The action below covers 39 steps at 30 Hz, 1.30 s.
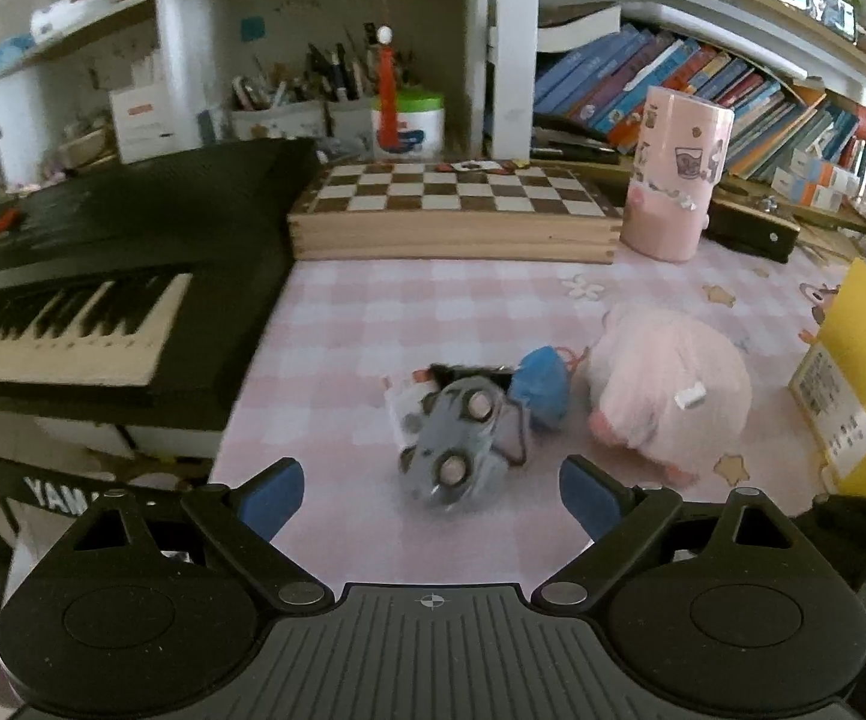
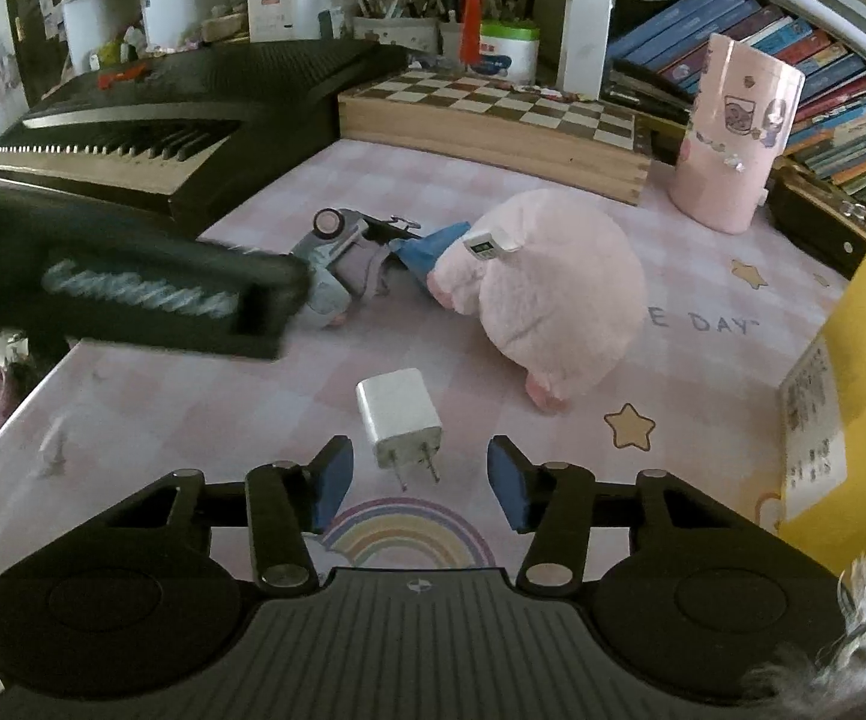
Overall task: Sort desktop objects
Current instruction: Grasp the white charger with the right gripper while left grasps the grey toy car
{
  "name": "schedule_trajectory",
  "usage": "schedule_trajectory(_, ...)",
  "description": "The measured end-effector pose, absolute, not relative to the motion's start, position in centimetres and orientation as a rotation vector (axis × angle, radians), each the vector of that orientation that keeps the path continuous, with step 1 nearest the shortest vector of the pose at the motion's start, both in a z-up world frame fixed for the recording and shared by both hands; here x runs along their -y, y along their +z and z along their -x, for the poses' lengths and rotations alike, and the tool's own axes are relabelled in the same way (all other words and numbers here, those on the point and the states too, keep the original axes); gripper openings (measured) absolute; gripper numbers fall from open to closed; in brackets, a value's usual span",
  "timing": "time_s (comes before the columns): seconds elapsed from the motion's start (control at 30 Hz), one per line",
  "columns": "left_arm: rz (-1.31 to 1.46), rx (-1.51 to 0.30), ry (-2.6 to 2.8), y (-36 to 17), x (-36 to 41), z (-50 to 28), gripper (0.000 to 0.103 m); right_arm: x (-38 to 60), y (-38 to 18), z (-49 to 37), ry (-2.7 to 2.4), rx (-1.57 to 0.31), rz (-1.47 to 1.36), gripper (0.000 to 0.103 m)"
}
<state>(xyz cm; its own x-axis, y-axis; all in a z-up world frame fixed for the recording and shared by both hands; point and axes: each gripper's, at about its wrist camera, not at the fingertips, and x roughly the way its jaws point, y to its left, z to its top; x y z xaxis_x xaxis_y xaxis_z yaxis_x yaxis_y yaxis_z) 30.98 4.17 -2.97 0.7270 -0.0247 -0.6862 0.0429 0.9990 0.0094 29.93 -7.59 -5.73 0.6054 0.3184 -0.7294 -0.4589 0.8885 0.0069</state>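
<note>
Lying on the pink checked tabletop (image 2: 204, 420), a white charger (image 2: 398, 420) sits just ahead of the right gripper (image 2: 413, 483), prongs toward it, between half-open, empty fingers (image 2: 330, 480). The left gripper (image 1: 431, 504), spread wide and empty, faces a grey toy (image 1: 463, 450) beside a pink plush (image 1: 670, 384).

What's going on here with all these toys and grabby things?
Someone is tidying a desk with two handheld grabbers. The left gripper is wide open, lined up on a grey toy car lying upturned. The right gripper is open around a white charger plug, not squeezing it. A pink plush sits nearby.
</note>
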Motion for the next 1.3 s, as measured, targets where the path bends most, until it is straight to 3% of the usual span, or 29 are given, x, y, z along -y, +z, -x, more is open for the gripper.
schedule_trajectory(0.43,-0.036,-0.826,-0.041,-5.5,-2.5,-34.8,0.082,7.1,-6.0,-31.3,0.513,-0.789,0.222,0.041)
schedule_trajectory(0.57,-0.075,-0.848,-0.025,-6.1,-2.0,-35.1,0.065,6.9,-6.2,-31.6,0.535,-0.796,0.232,0.034)
schedule_trajectory(0.67,-0.091,-0.861,-0.024,-6.5,-2.2,-35.2,0.058,6.8,-6.2,-31.5,0.557,-0.79,0.244,0.027)
schedule_trajectory(1.3,0.011,-0.817,-0.051,-3.6,-3.9,-30.2,0.051,8.5,-5.2,-29.7,0.545,-0.818,0.225,0.025)
